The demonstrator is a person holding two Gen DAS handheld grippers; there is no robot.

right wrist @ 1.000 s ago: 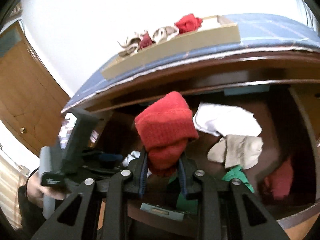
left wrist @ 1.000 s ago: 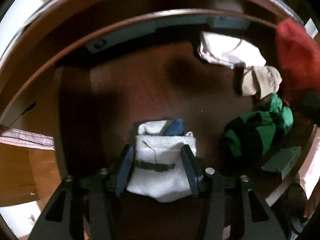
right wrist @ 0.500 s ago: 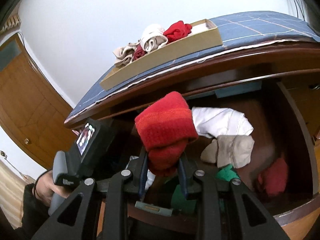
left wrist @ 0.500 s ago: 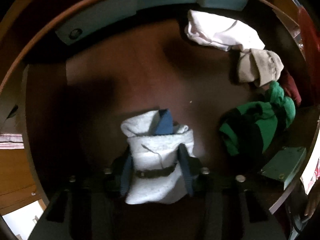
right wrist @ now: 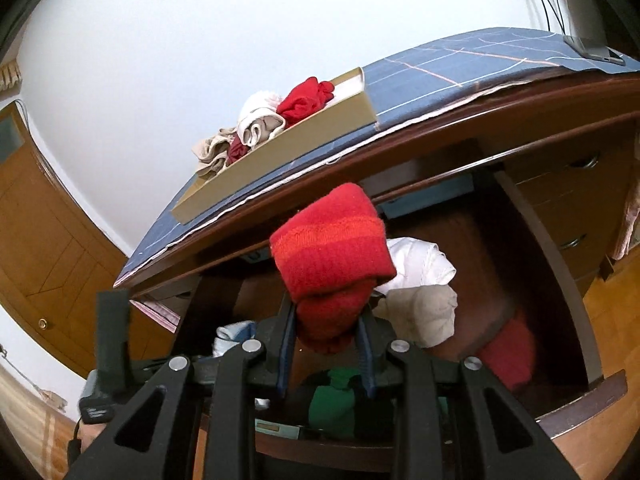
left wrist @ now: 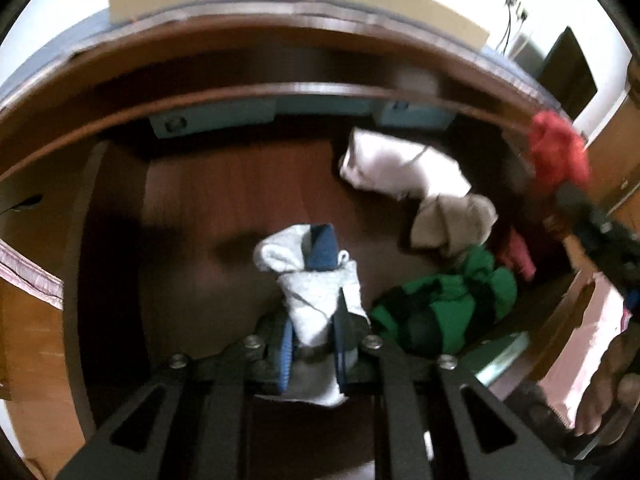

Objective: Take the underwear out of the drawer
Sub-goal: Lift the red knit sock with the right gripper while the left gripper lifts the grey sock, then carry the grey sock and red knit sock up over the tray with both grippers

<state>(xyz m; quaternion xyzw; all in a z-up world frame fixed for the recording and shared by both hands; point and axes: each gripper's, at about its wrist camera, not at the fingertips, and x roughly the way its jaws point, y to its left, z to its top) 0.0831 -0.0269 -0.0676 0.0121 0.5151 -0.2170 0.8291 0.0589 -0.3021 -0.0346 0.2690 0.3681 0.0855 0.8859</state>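
Observation:
In the left wrist view my left gripper [left wrist: 313,336] is shut on a rolled white bundle with a blue piece [left wrist: 316,276], held a little above the floor of the open dark wooden drawer [left wrist: 192,208]. In the right wrist view my right gripper [right wrist: 325,334] is shut on a red knitted bundle [right wrist: 332,252], raised in front of the drawer opening. The same red bundle [left wrist: 558,152] shows at the right edge of the left wrist view. A white bundle [left wrist: 400,168], a beige one [left wrist: 452,220], a green-and-black one [left wrist: 444,312] and a smaller red one [right wrist: 510,354] lie in the drawer.
A shallow cardboard tray [right wrist: 280,152] holding several rolled garments stands on the blue checked cloth [right wrist: 460,68] on the desk top. More drawers [right wrist: 568,208] lie to the right, a wooden door [right wrist: 36,232] to the left. A hand [left wrist: 612,392] shows at the lower right.
My left gripper's jaws closed on the white bundle and lifted it off the drawer floor, tilting back so the desk top shows. My right gripper moved a little with the red bundle.

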